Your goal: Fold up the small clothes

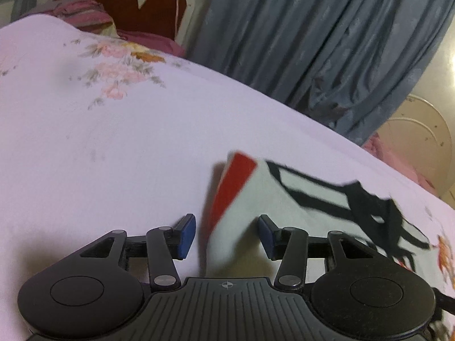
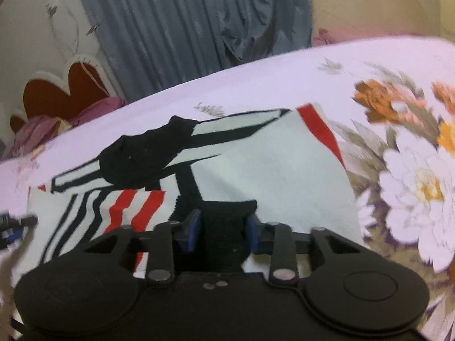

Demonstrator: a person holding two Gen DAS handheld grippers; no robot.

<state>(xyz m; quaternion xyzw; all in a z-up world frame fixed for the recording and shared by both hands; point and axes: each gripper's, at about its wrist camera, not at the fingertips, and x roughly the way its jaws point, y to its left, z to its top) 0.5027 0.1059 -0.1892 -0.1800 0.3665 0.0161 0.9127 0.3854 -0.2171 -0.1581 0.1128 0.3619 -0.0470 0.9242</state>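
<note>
A small white garment [image 1: 287, 199] with black stripes and red bands lies on the pale floral bedsheet [image 1: 113, 156]. In the left wrist view its red-edged corner rises between the fingers of my left gripper [image 1: 226, 228]. The blue pads [image 1: 187, 231] stand apart from the cloth, so that gripper is open. In the right wrist view the garment [image 2: 270, 170] lies spread ahead, with a bunched black part near its far left. My right gripper [image 2: 222, 231] is shut on a black band of the garment at its near edge. The left gripper [image 2: 17, 224] shows at the far left edge, blurred.
A grey-blue curtain [image 1: 327, 42] hangs beyond the bed's far edge. A white headboard with red heart panels [image 1: 128, 2] and pink bedding [image 1: 82, 11] lie at the head end. Large printed flowers [image 2: 412, 176] cover the sheet to the right of the garment.
</note>
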